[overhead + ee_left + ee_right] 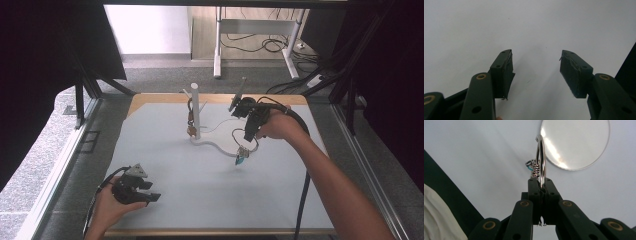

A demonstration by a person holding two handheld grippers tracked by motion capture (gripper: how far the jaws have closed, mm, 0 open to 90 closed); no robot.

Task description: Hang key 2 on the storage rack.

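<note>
table (pixel 165 195) (pale grey top) | on it: white stand (pixel 196 112)

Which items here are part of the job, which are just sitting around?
In play:
- key ring with blue charm, pinched in the right gripper
- white peg stand, one keychain already hanging on it

Idle:
- left gripper, fingers apart, resting near the table edge
- desk legs and cables on the floor behind

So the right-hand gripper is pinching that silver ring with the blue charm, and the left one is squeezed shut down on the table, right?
Not quite. The left gripper is open: the left gripper view shows its jaws wide apart with nothing between them above the table. The rest holds: the right gripper is clamped on the silver ring, with the blue charm dangling below.
</note>
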